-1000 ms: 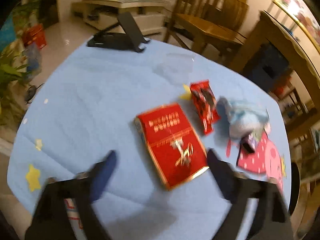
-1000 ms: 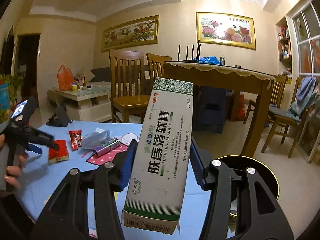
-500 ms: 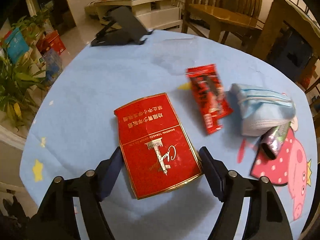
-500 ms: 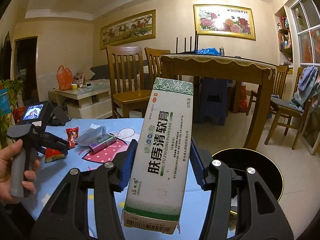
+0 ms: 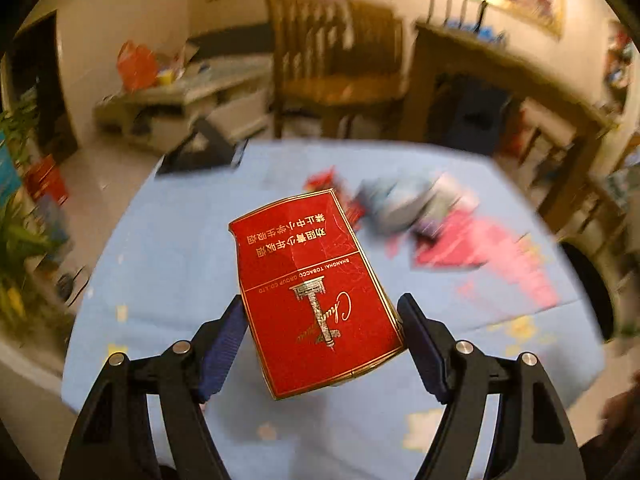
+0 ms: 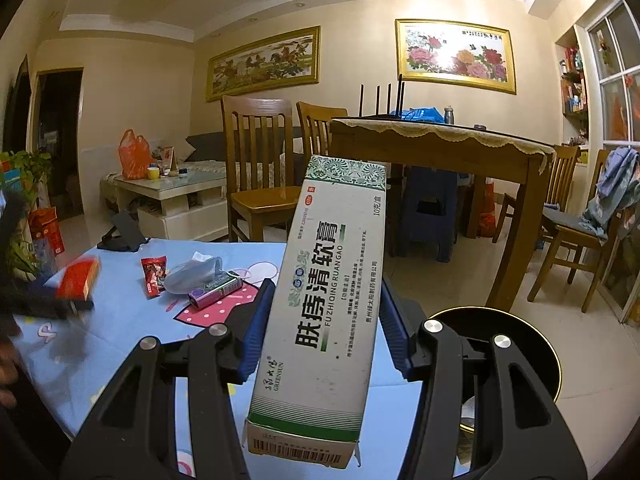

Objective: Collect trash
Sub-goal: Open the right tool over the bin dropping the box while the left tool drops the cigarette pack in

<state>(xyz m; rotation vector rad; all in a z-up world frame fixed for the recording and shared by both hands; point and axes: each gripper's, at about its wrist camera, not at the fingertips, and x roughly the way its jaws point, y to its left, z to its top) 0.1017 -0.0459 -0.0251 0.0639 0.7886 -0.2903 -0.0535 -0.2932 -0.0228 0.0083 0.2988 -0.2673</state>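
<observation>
On the left, left gripper (image 5: 320, 340): clamped on a red cigarette pack (image 5: 316, 292), lifted clear above the surface (image 5: 168, 248), which wears a blue cloth.
Grip on the pack: only the lower part sits between the pads, and the pack leans to one side.
Middle of the surface: a red snack wrapper (image 6: 154, 276), a crumpled face mask (image 6: 192, 276) and a purple wrapper (image 6: 214, 294) lie close together, not yet collected.
Right gripper (image 6: 322, 332): closed around a white and green ointment box (image 6: 324, 300), held upright in the air past the edge of the surface.
Far right, on the floor: a round black bin (image 6: 516, 320), open, just beside and below the box.
Risk, left: the tilted pack could twist out of the pads during a quick swing toward the bin, since the view is blurred with motion.
Risk, right: the tall, light box could tip as it is let go and land outside the bin if released off-centre.
</observation>
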